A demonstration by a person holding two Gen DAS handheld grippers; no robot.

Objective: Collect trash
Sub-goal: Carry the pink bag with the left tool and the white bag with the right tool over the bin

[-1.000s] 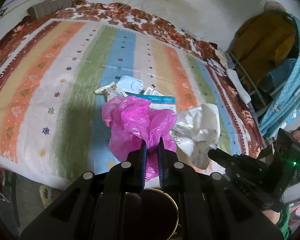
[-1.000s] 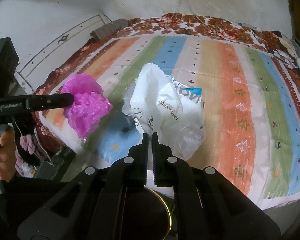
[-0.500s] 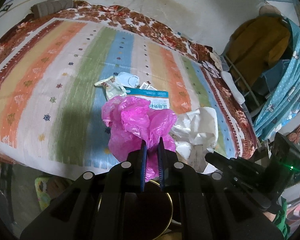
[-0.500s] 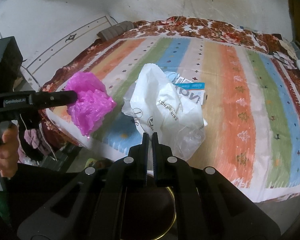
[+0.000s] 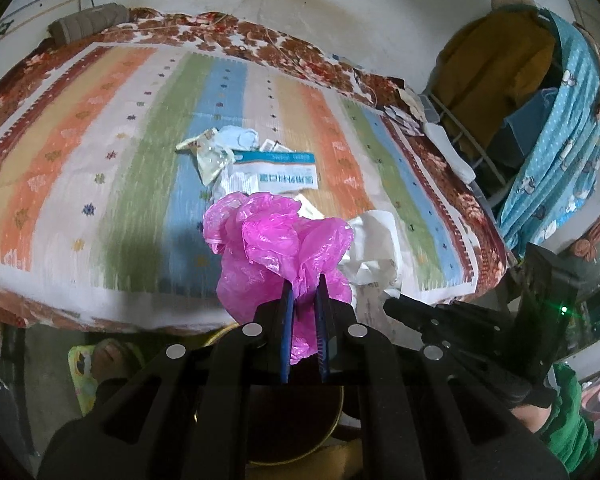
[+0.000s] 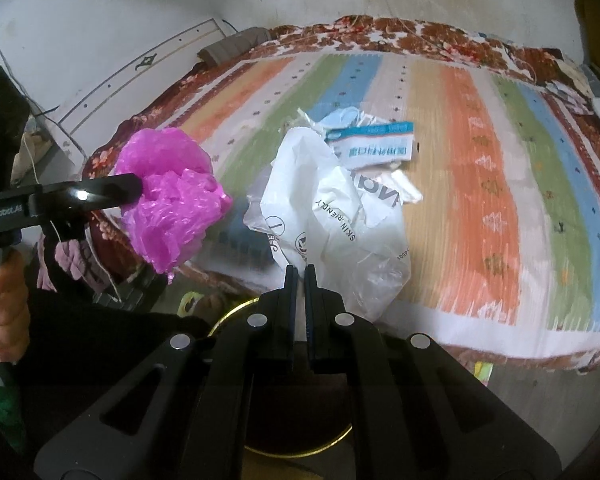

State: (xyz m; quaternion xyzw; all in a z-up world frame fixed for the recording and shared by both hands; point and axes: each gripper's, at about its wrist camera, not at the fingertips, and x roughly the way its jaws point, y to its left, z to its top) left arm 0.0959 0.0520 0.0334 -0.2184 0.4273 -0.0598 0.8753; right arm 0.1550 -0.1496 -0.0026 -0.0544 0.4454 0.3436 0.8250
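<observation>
Left gripper (image 5: 303,292): its jaws are closed on the pink bag (image 5: 276,248). The bag hangs crumpled in the air, at the near edge of the bed (image 5: 100,128).
Pink bag, risk: only a thin fold sits between the fingers, so I think it can slip out if the hand swings fast.
Bin (image 5: 300,432): a dark round vessel with a gold rim shows below both grippers. It is most likely the place for the trash, but I cannot be sure.
Bin, hidden: the gripper bodies cover most of it, so I cannot see what is inside.
Right gripper (image 6: 299,276): its jaws are closed on the white bag (image 6: 332,216), near the bottom edge of the bag. The bag is lifted and hangs in front of the bed.
White bag, risk: it is wide and loose, so it may fall over the rim or land beside the bin when it is let go.
Leftover trash (image 6: 370,144): a packet with a blue band, a pale blue piece and small wrappers lie on the middle of the bed, beyond the white bag.
Leftover trash, hard to see: the white bag covers part of this pile, so the number of pieces is unclear.
Person: one hand (image 6: 2,300) holds the handle of the left gripper; one foot shows on the floor next to the bin.
</observation>
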